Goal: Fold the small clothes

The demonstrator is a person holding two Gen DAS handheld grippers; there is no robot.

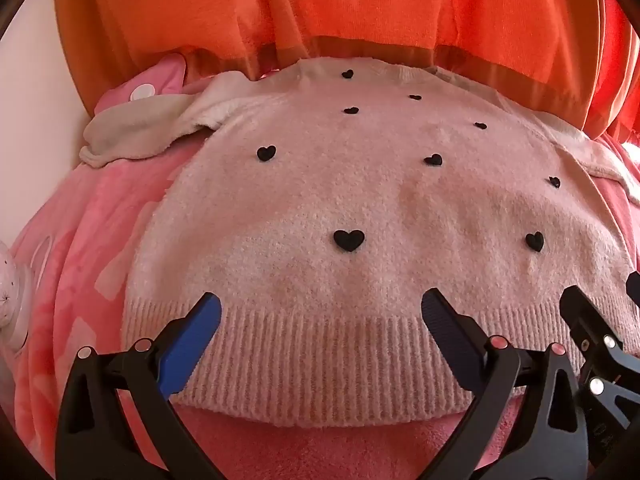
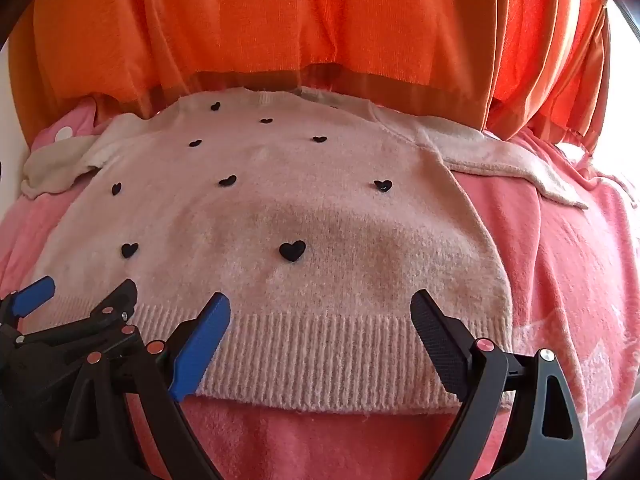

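A small pale pink knit sweater [image 1: 360, 200] with black hearts lies flat, front up, on a pink blanket [image 1: 80, 260]. Its ribbed hem [image 1: 320, 360] faces me and its sleeves spread out at the far left and right. My left gripper [image 1: 320, 312] is open, its fingers over the hem's left part, holding nothing. My right gripper [image 2: 320, 312] is open over the hem's right part [image 2: 320, 352], also empty. The right gripper shows at the left wrist view's right edge [image 1: 592, 320]; the left gripper shows at the right wrist view's left edge [image 2: 80, 300].
An orange curtain [image 1: 320, 8] hangs just behind the sweater's neckline. A pink item with a white dot [image 1: 148, 88] lies at the far left by a white wall. The pink blanket [image 2: 560, 260] extends to the right of the sweater.
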